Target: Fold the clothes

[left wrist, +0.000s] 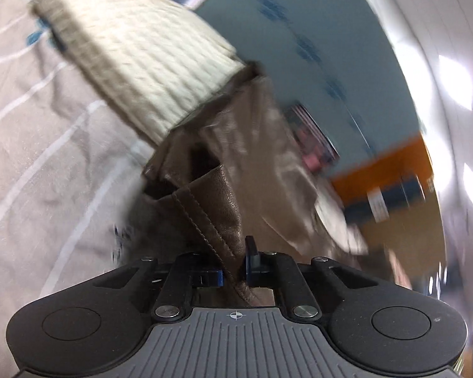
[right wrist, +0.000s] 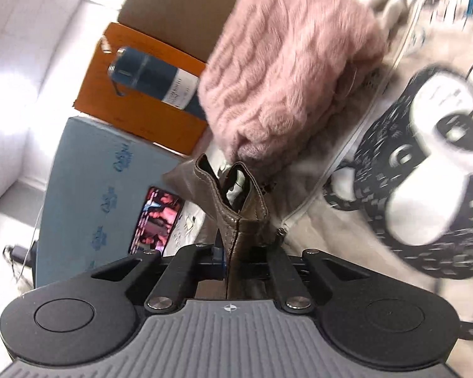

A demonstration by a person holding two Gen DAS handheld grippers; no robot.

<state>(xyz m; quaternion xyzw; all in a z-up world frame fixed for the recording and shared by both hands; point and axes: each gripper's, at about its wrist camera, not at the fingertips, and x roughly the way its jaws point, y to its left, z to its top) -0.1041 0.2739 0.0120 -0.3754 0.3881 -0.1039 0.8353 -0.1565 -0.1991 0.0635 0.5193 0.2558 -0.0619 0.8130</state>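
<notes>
— What does the left hand-held gripper [left wrist: 235, 267] look like?

— A grey ribbed plate at the back with a small white crosshair mark on its front edge. A matte black rounded pod with a shallow round disc sits on each side of it. Black link bars run forward from two silver screw heads, and the fingers [left wrist: 252, 261] carry blue pads.

— And the right hand-held gripper [right wrist: 236, 252]?

— The same build: grey ribbed plate, white crosshair, two black pods with discs, silver screws at the link bars. One blue-padded finger [right wrist: 219, 253] shows left of the centre.
</notes>
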